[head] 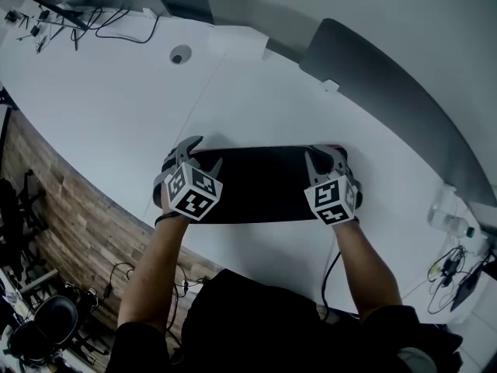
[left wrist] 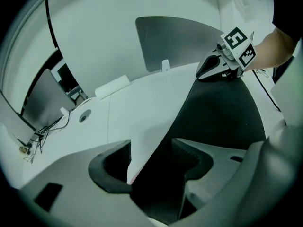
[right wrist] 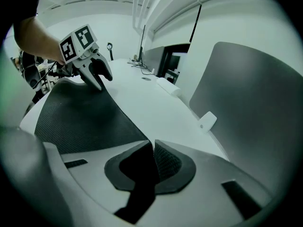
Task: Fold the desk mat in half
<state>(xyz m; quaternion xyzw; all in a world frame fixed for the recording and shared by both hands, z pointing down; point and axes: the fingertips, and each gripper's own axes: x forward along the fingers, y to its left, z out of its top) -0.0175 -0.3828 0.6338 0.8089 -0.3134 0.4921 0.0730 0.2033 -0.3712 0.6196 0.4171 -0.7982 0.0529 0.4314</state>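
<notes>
Desk mat (head: 260, 185): black, with a woven texture. It lies as a long, narrow strip on the white desk (head: 256, 92), long side running left to right in front of the person. A thin reddish line shows along the mat's far edge. We cannot tell whether the strip is one layer or two.

Left gripper (left wrist: 151, 151): at the mat's far left corner, pointing steeply down. In the left gripper view its jaws stand wide apart. The corner of the mat sits in the gap with bare desk beside it, and neither pad presses on it. We record this gripper as released.

Right gripper (right wrist: 153, 148): at the mat's far right corner, also angled down. In the right gripper view its jaws are drawn almost together, with the mat's edge pinched between the pads. We record it as clenched on the mat.

Both forearms reach in from the mat's near side, one toward each end.

Surroundings, all taken from the mat:
- A round cable hole (head: 180, 54) sits in the desk well beyond the far left corner.
- A grey divider panel (head: 388, 92) stands beyond the far right side.
- Loose cables (head: 101, 22) lie farther off, past the cable hole.
</notes>
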